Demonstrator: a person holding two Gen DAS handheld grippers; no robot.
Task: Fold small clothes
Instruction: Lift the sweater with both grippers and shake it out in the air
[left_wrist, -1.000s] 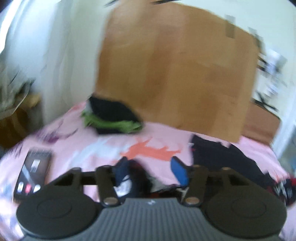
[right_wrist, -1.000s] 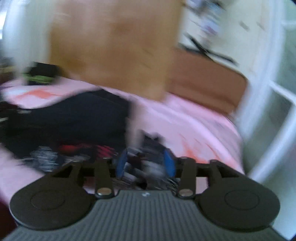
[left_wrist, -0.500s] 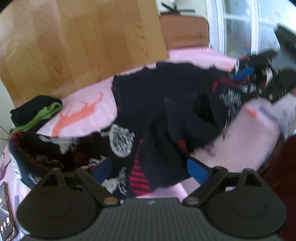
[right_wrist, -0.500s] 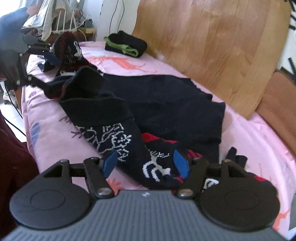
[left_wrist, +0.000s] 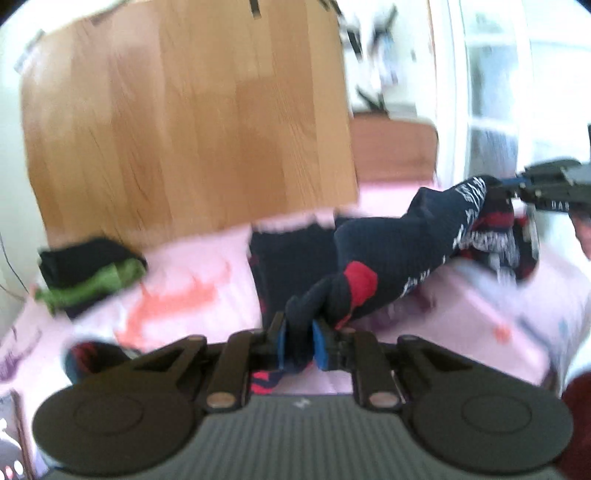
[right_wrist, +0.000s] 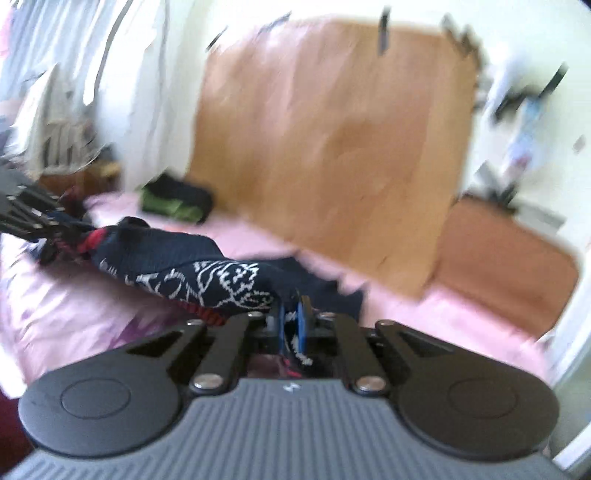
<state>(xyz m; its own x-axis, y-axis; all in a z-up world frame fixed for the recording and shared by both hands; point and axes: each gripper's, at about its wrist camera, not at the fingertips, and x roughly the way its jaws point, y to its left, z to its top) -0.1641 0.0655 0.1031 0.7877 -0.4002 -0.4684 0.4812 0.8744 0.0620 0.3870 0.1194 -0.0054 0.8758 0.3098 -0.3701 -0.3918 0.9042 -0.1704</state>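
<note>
The sock (left_wrist: 399, 254) stretched from the left gripper (left_wrist: 298, 345), fingers closing on its toe, toward two o'clock, where the right gripper (right_wrist: 291, 328) clamped its cuff.

sock (left_wrist: 413, 251) stretched between grippers over bed (left_wrist: 192, 269), folded clothes (left_wrist: 92, 273) far left

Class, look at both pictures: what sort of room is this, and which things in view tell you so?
Most likely a bedroom at home. The clothes lie on a pink printed bedsheet, a wooden headboard-like panel stands behind it, and a folded dark and green garment sits on the bed.
</note>
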